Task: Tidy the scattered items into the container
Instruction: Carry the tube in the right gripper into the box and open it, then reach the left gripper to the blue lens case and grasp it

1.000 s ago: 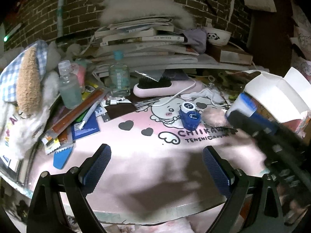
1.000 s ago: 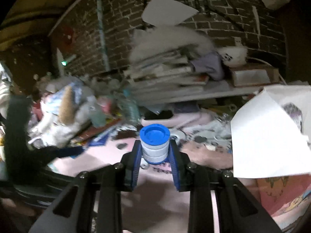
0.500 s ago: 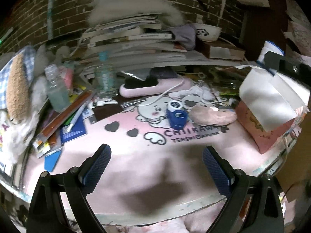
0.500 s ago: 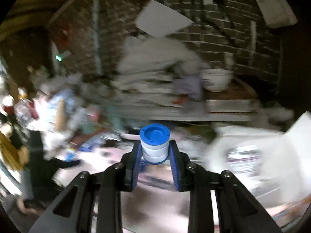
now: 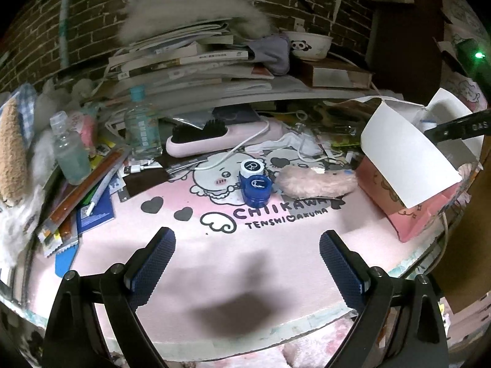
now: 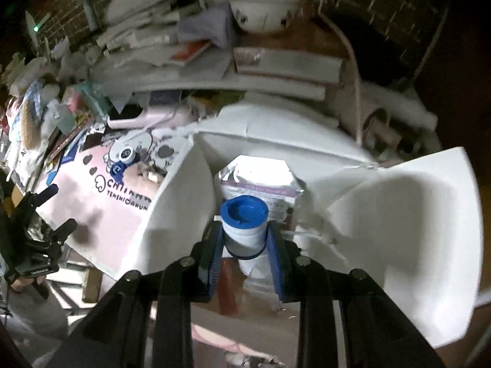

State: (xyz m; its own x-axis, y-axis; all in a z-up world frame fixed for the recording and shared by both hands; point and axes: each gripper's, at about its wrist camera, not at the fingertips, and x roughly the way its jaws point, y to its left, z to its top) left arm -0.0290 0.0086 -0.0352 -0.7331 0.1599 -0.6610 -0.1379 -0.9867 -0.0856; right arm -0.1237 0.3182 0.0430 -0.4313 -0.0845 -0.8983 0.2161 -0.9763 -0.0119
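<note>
Right gripper [image 6: 244, 239] hangs over the open pink box [image 6: 254, 144], clamped on a blue-capped white tub [image 6: 244, 224]; released off-centre, I judge it could catch the white flap [image 6: 181, 208] left of it and tumble out. Left gripper [image 5: 245, 263] gapes wide, empty, above the desk [image 5: 276, 245].

Dark brick wall [image 5: 76, 24] behind; dim room; green indicator light [image 5: 479, 55] at right

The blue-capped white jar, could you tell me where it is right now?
In the right wrist view, the blue-capped white jar sits clamped in the right gripper, above the open pink box.
</note>
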